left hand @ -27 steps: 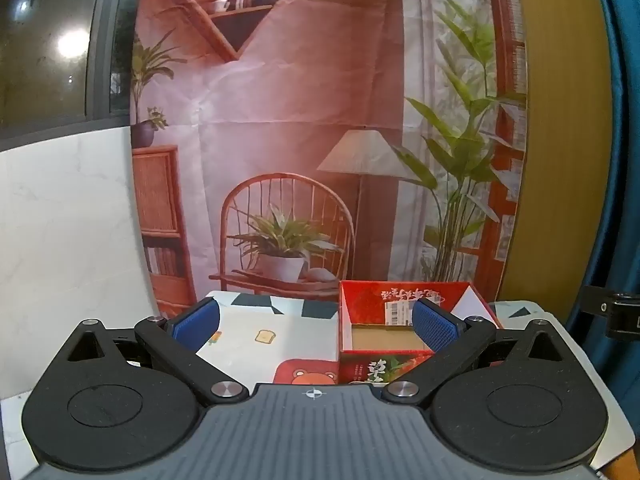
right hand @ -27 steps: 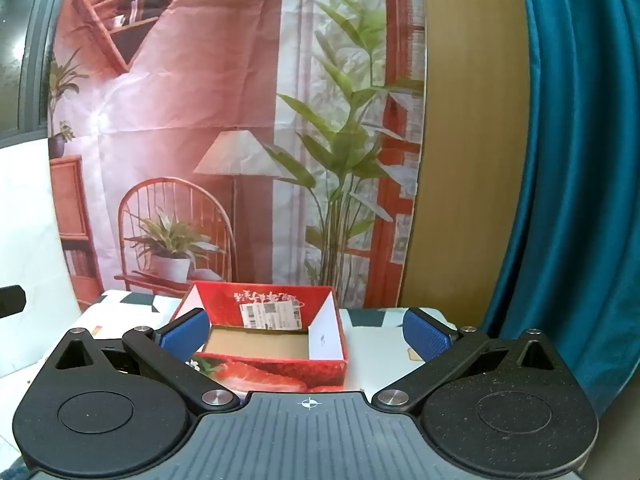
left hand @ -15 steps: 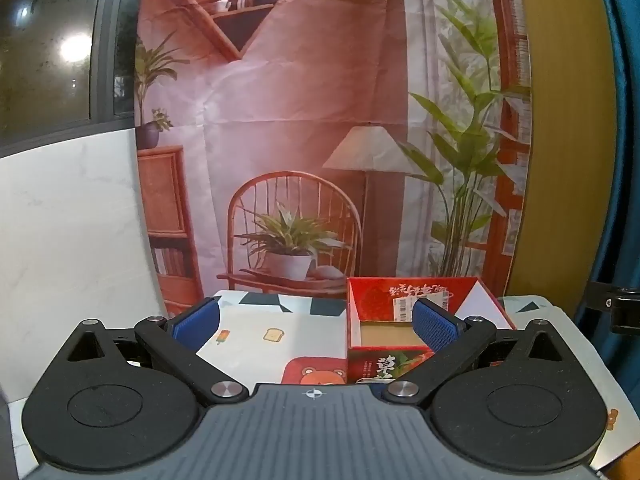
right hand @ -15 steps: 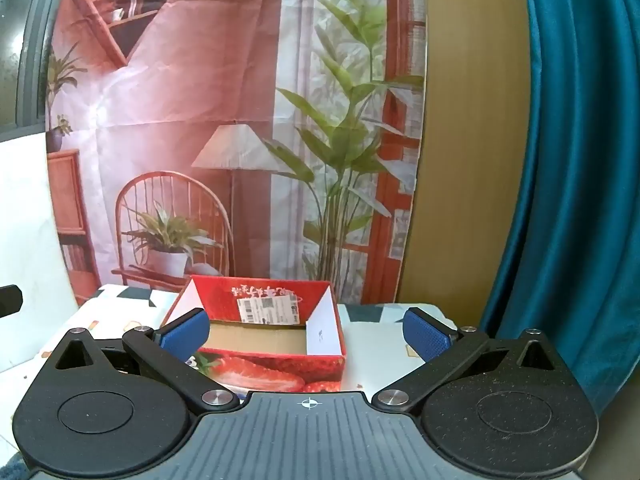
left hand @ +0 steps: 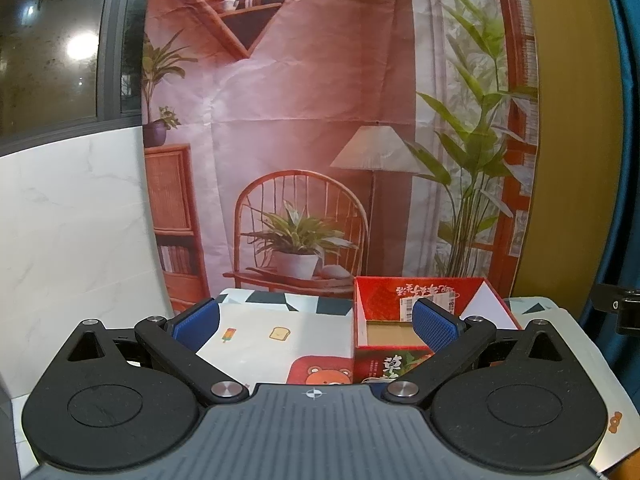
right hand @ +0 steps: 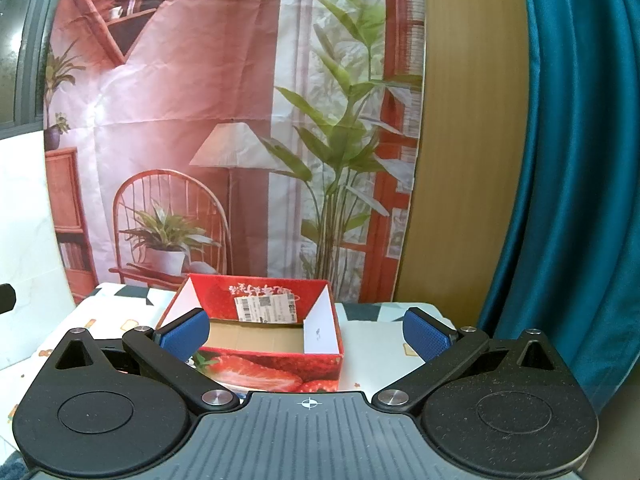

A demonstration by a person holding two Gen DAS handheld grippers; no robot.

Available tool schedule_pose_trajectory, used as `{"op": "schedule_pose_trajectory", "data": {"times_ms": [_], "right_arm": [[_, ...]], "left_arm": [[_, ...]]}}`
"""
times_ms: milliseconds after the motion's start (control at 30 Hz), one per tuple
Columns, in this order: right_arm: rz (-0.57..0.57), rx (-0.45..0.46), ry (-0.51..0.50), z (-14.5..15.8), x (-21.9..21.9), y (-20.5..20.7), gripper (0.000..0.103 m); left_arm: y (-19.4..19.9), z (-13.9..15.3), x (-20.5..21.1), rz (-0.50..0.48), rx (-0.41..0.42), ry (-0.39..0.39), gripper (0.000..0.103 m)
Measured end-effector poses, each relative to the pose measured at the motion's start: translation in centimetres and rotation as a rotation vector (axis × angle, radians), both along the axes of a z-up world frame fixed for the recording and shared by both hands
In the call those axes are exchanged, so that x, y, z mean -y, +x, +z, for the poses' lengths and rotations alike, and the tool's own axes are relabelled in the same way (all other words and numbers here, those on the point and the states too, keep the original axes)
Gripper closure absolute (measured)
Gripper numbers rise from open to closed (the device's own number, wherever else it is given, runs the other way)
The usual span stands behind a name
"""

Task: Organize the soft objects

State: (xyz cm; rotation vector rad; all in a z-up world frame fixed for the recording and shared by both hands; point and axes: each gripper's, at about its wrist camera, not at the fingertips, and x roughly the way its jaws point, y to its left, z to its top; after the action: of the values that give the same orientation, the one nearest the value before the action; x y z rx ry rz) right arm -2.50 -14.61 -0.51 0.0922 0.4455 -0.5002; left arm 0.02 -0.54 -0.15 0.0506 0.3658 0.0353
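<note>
A red strawberry-printed cardboard box [left hand: 390, 296] [right hand: 264, 364] stands open-topped on the table, showing only a bare cardboard floor inside. No soft object shows in either view. My left gripper [left hand: 316, 326] hangs wide open above the patterned tablecloth [left hand: 260, 332], with the box behind its right fingertip [left hand: 434, 326]. My right gripper [right hand: 306, 334] is also wide open, nothing between its blue pads, and looks straight over the box from the near side.
A printed backdrop [right hand: 224, 120] of a room hangs behind the table. A white marble-look wall [left hand: 68, 232] is on the left, a wooden panel [right hand: 464, 140] and a teal curtain [right hand: 572, 160] on the right. The other gripper's black edge [left hand: 616, 306] shows at far right.
Both views have drifted slightly: the box sits a little further right in the left wrist view and a little lower in the right wrist view. Both grippers stayed wide open.
</note>
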Motion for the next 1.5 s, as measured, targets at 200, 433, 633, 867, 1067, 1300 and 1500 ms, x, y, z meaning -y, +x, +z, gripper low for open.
{"op": "schedule_pose_trajectory", "data": {"times_ms": [200, 433, 633, 867, 1067, 1300, 1500], "right_arm": [[0.003, -0.001, -0.001, -0.08, 0.33, 0.04, 0.0], [0.003, 0.0, -0.004, -0.12, 0.41, 0.04, 0.0], [0.001, -0.002, -0.004, -0.18, 0.44, 0.06, 0.0], [0.003, -0.003, -0.005, -0.13, 0.41, 0.05, 0.0], [0.001, -0.003, -0.006, -0.14, 0.33, 0.07, 0.0], [0.0, -0.003, -0.007, -0.14, 0.29, 0.08, 0.0], [0.001, -0.003, -0.006, -0.15, 0.35, 0.1, 0.0]], "left_arm": [[0.02, -0.06, -0.15, 0.003, 0.0, -0.005, 0.0], [0.03, -0.07, -0.17, 0.004, -0.001, -0.006, 0.0], [0.06, -0.06, -0.23, 0.004, -0.003, -0.005, 0.0], [-0.02, -0.17, -0.28, 0.005, -0.004, -0.006, 0.0], [-0.07, -0.28, -0.27, 0.005, -0.004, -0.007, 0.0], [-0.07, -0.38, -0.28, 0.006, -0.006, -0.008, 0.0], [-0.08, -0.43, -0.29, 0.006, -0.007, -0.009, 0.0]]}}
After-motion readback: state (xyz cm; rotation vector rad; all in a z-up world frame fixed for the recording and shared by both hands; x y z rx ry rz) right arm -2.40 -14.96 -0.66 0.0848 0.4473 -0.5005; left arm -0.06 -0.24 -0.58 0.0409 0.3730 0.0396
